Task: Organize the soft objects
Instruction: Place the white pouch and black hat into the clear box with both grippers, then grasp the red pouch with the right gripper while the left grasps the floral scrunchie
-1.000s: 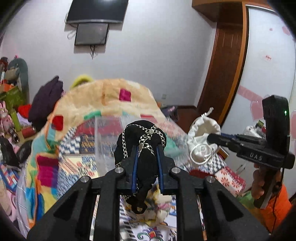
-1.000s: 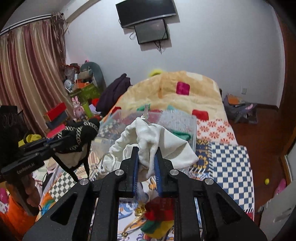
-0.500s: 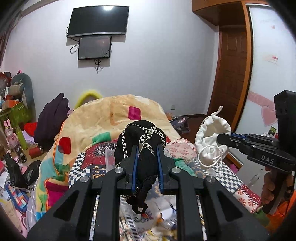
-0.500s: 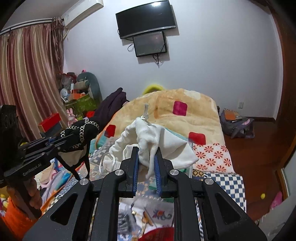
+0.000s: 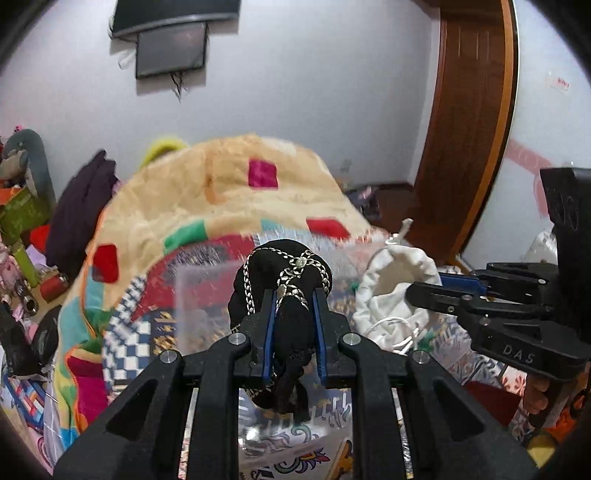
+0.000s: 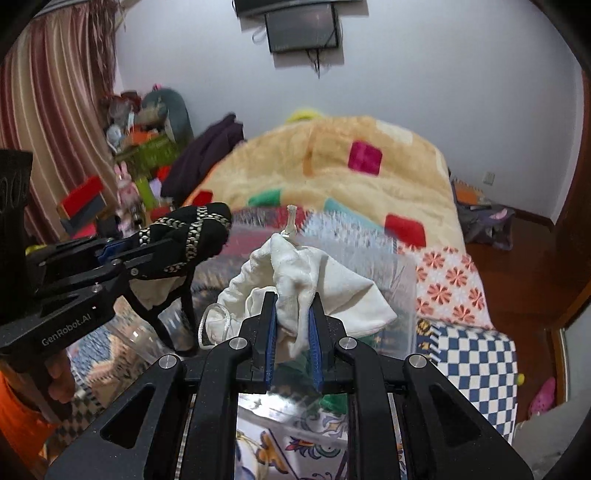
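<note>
My left gripper (image 5: 293, 306) is shut on a black fabric piece with silver chain trim (image 5: 286, 271) and holds it in the air above a clear plastic bin (image 5: 199, 295). My right gripper (image 6: 293, 308) is shut on a white drawstring pouch (image 6: 314, 280), also held above the bin (image 6: 399, 295). In the left wrist view the pouch (image 5: 391, 280) hangs from the right gripper (image 5: 424, 291) at the right. In the right wrist view the black piece (image 6: 192, 236) sits in the left gripper (image 6: 122, 247) at the left.
A bed with a patchwork quilt (image 6: 465, 350) and a tan plush blanket (image 5: 229, 188) lies below. Cluttered toys and boxes (image 6: 140, 155) stand at the left by a curtain. A wooden door (image 5: 469, 129) is at the right. A TV (image 6: 303, 26) hangs on the wall.
Both grippers have dropped lower again toward the clear bin, each still holding its item. The view has tilted down and the bed looms larger.
</note>
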`<state>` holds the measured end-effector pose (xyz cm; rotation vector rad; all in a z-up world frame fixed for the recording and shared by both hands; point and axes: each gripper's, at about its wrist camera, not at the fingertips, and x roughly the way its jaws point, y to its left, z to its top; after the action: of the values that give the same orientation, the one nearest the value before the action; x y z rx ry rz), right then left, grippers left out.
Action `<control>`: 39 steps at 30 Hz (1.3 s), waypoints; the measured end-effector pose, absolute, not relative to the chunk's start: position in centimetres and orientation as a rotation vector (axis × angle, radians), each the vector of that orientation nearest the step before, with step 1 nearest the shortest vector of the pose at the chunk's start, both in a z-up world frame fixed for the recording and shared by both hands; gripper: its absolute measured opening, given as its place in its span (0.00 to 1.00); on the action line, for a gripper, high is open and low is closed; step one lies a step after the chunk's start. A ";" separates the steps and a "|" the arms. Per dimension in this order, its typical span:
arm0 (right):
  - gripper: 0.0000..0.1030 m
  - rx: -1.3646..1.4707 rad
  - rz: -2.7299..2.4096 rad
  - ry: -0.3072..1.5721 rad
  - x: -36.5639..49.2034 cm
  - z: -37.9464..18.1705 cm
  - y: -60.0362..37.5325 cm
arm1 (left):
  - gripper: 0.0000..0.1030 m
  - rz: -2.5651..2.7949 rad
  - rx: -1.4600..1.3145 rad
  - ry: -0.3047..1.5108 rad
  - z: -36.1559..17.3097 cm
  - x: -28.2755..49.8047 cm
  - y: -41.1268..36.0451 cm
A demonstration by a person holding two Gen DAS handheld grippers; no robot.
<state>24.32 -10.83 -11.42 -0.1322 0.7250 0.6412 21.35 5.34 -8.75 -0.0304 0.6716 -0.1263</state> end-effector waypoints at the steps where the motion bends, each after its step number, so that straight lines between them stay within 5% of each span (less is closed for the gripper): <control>1: 0.14 -0.140 0.640 0.741 24.5 -11.9 -10.7 | 0.17 -0.133 -0.027 0.693 -9.4 21.7 5.2; 7: 0.15 -0.178 0.636 0.794 24.5 -12.9 -10.0 | 0.19 -0.161 -0.003 0.758 -11.1 22.5 4.1; 13: 0.18 -0.180 0.641 0.803 24.3 -12.6 -10.1 | 0.31 -0.167 0.006 0.756 -10.5 21.5 3.3; 22: 0.40 -0.131 0.627 0.744 23.3 -9.9 -11.9 | 0.40 -0.166 -0.018 0.687 -7.1 18.9 3.4; 32: 0.72 -0.055 0.589 0.598 19.1 -5.0 -15.7 | 0.68 -0.148 -0.039 0.556 -2.5 13.6 3.2; 39: 0.79 -0.062 0.548 0.548 16.2 -4.3 -17.6 | 0.87 -0.129 -0.041 0.530 -2.2 10.0 2.6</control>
<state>16.21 -17.58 -4.26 -0.0618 0.5477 0.5478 10.05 2.62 -2.22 -0.0412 0.5297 -0.1288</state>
